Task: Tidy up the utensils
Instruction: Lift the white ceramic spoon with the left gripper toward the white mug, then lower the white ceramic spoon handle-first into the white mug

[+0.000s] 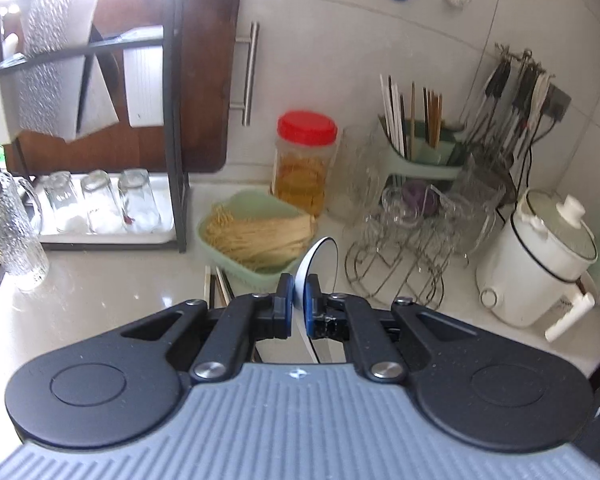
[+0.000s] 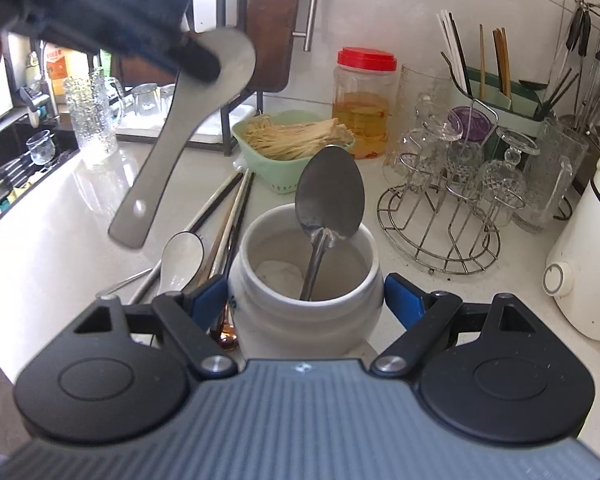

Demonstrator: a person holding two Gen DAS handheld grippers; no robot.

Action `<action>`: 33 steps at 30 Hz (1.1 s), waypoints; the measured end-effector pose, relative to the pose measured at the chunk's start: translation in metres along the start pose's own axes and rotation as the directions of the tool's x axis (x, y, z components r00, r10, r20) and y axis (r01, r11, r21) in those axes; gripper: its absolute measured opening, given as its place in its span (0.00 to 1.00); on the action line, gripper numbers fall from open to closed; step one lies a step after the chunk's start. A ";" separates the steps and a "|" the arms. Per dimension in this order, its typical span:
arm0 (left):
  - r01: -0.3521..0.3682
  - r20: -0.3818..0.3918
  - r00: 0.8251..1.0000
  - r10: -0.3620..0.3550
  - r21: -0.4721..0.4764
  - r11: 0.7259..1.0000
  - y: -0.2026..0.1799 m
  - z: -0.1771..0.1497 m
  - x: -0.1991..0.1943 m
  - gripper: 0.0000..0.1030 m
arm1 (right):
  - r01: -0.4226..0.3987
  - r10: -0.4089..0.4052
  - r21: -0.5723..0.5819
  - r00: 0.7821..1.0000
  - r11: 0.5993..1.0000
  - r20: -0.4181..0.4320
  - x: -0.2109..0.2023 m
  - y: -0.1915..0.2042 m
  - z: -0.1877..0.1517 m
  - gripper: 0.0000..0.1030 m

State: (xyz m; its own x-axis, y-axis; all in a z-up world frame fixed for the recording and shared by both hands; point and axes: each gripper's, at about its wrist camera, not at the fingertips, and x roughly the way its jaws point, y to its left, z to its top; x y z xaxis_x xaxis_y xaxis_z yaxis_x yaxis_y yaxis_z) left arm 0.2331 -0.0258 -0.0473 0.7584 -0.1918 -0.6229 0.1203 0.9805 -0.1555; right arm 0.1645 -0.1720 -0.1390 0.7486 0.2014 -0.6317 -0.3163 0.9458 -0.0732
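White tiled walls enclose a pale stone desk (image 2: 44, 248) crowded with kitchenware; a green basket of dried noodles (image 2: 292, 136), a red-lidded jar (image 2: 362, 96), a wire rack of upturned glasses (image 2: 452, 208) and a green chopstick holder (image 2: 496, 92) stand along the back; a white electric pot (image 1: 536, 256) sits at the right.

Left hand-held gripper (image 1: 299, 300): jaws drawn narrow and clamped on the bowl end of a white ceramic spoon (image 2: 180, 136); in the right wrist view the spoon hangs in the air at upper left, handle slanting down and leftward, clear of the desk and well above the loose utensils; this gripper is raised and angled downward over the desk.

Right hand-held gripper (image 2: 306, 304): jaws stand wide, one blue pad (image 2: 206, 298) on each side of a white ceramic jar (image 2: 304, 280); whether the pads press on the jar wall cannot be told; the gripper points downward at the jar, low over the desk.

Jar contents: one metal spoon (image 2: 328, 208), bowl upward, handle inside, leaning on the far rim.

Loose utensils: a second white ceramic spoon (image 2: 180, 260) lies on the desk just left of the jar, beside a bundle of chopsticks (image 2: 228, 216) running back toward the basket.
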 end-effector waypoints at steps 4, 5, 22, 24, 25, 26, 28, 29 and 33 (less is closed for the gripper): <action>-0.013 0.022 1.000 0.014 -0.011 1.000 -0.008 0.005 -0.011 0.07 | -0.008 0.008 -0.006 1.000 1.000 0.005 0.002 0.000 0.002 0.85; -0.019 0.027 0.999 0.019 -0.005 1.000 -0.011 0.006 -0.015 0.07 | -0.010 0.010 -0.007 1.000 1.000 0.005 0.003 0.000 0.002 0.85; 0.143 0.096 0.985 -0.143 0.009 0.990 -0.023 0.028 -0.029 0.07 | -0.013 0.013 -0.013 1.000 1.000 -0.027 0.004 0.007 0.007 0.85; 0.189 0.083 0.978 -0.190 0.022 0.982 -0.026 0.027 -0.024 0.07 | -0.014 0.013 -0.013 0.999 1.000 -0.033 0.003 0.007 0.007 0.85; 0.202 0.088 0.975 -0.203 0.021 0.979 -0.028 0.026 -0.022 0.07 | -0.015 0.014 -0.020 0.999 1.000 -0.037 0.003 0.008 0.007 0.85; 0.214 0.084 0.973 -0.215 0.022 0.977 -0.030 0.026 -0.018 0.07 | -0.017 0.016 -0.023 0.999 1.000 -0.039 0.003 0.007 0.007 0.85; 0.233 0.079 0.969 -0.233 0.014 0.972 -0.033 0.026 -0.012 0.07 | -0.017 0.016 -0.018 0.999 1.000 -0.039 0.004 0.007 0.008 0.85; 0.238 0.076 0.968 -0.238 0.019 0.971 -0.035 0.026 -0.009 0.07 | -0.015 0.014 -0.017 0.999 1.000 -0.038 0.004 0.007 0.008 0.85; 0.255 0.066 0.964 -0.258 0.053 0.966 -0.043 0.025 0.000 0.07 | -0.014 0.014 -0.015 0.999 1.000 -0.029 0.003 0.007 0.007 0.85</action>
State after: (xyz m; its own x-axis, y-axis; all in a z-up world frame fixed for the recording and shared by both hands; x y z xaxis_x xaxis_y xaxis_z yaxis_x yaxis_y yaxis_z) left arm 0.2442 -0.0666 -0.0215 0.7425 -0.4350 -0.5093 0.3432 0.9001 -0.2684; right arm 0.1685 -0.1630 -0.1365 0.7268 0.2069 -0.6550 -0.3358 0.9389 -0.0760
